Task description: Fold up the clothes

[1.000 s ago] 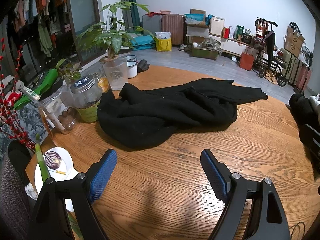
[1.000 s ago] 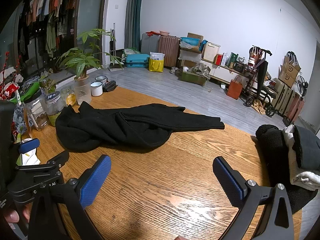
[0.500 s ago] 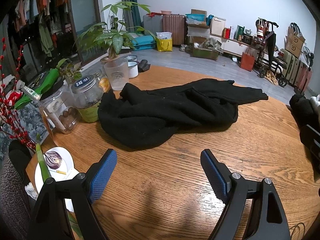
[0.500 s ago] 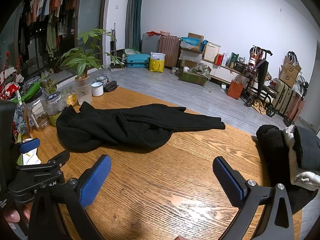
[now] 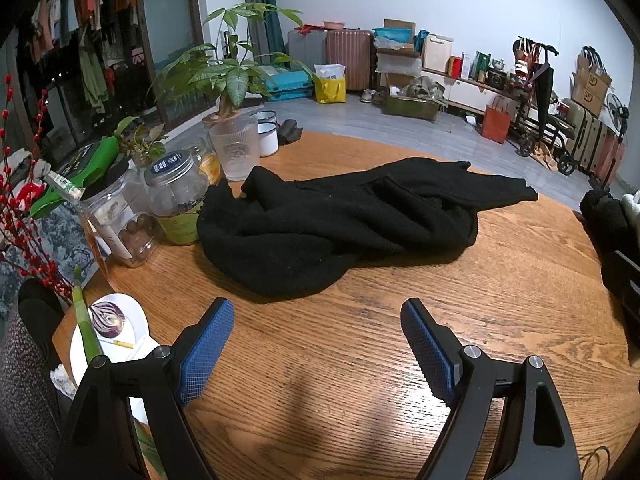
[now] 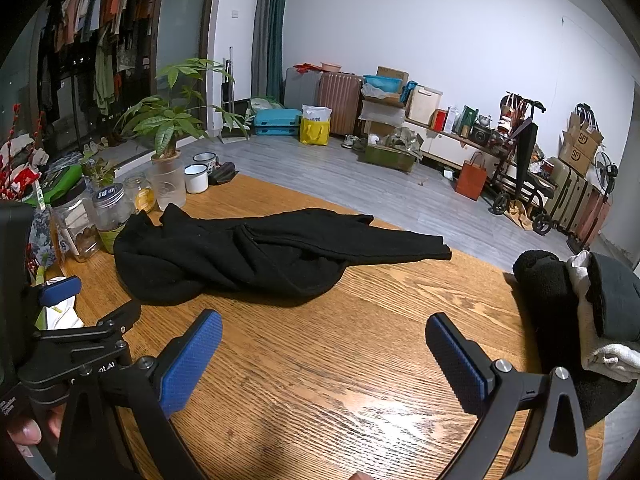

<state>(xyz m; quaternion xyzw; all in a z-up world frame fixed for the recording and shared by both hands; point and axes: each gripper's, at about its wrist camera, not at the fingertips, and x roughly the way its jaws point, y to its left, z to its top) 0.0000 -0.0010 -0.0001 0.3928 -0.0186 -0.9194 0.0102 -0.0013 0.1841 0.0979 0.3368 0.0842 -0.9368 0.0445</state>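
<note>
A crumpled black fleece garment (image 5: 340, 220) lies on the round wooden table (image 5: 360, 360), one sleeve stretched out to the right; the right wrist view shows the garment (image 6: 248, 256) from the other side. My left gripper (image 5: 316, 324) hovers over bare wood just short of the garment's near edge, jaws wide apart with nothing between the blue pads. My right gripper (image 6: 324, 340) is likewise open over bare wood, a little back from the cloth. In the right wrist view the left gripper's body (image 6: 76, 340) sits at the lower left.
Glass jars (image 5: 172, 196), a ribbed glass (image 5: 236, 152) and a potted plant (image 5: 228, 80) crowd the table's left rim. A white plate with a halved onion (image 5: 108, 320) lies near left. A pile of black, white and grey clothes (image 6: 580, 312) sits at the right edge.
</note>
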